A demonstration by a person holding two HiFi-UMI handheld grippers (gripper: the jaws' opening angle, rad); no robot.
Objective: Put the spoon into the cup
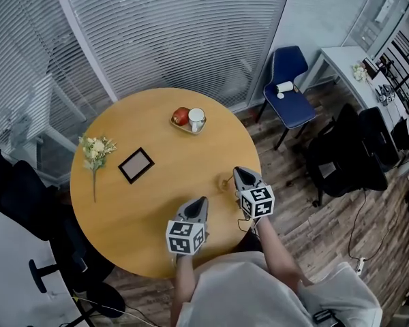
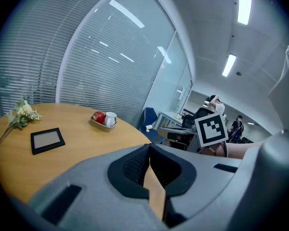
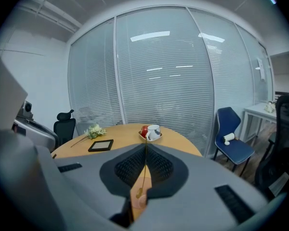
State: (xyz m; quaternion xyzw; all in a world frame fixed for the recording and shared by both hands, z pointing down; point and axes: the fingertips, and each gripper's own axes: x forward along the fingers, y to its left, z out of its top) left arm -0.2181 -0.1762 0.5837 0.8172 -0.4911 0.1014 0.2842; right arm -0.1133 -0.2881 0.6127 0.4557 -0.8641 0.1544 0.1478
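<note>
The spoon (image 3: pixel 140 189) is pinched between the right claw's (image 1: pixel 237 172) closed jaws over the table's (image 1: pixel 157 203) near edge. Its long axis is seen running along the jaw seam, bowl nearest the camera. The left claw (image 1: pixel 203 200) is pressed together, empty. The cup (image 1: pixel 196 119) and an apple (image 1: pixel 181 116) are held in a tray (image 1: pixel 179 125) across the table.

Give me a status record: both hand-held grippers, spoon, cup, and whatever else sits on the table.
left hand-held gripper: shut, empty, above the table's near edge
right hand-held gripper: shut on spoon
spoon: thin, gold, clamped between the jaws, lined up towards the cup
cup: white, upright in the tray, far side of the table
tray: holds cup and apple side by side
other items: frame, flowers
table: round, wooden
task: spoon not yet in cup
</note>
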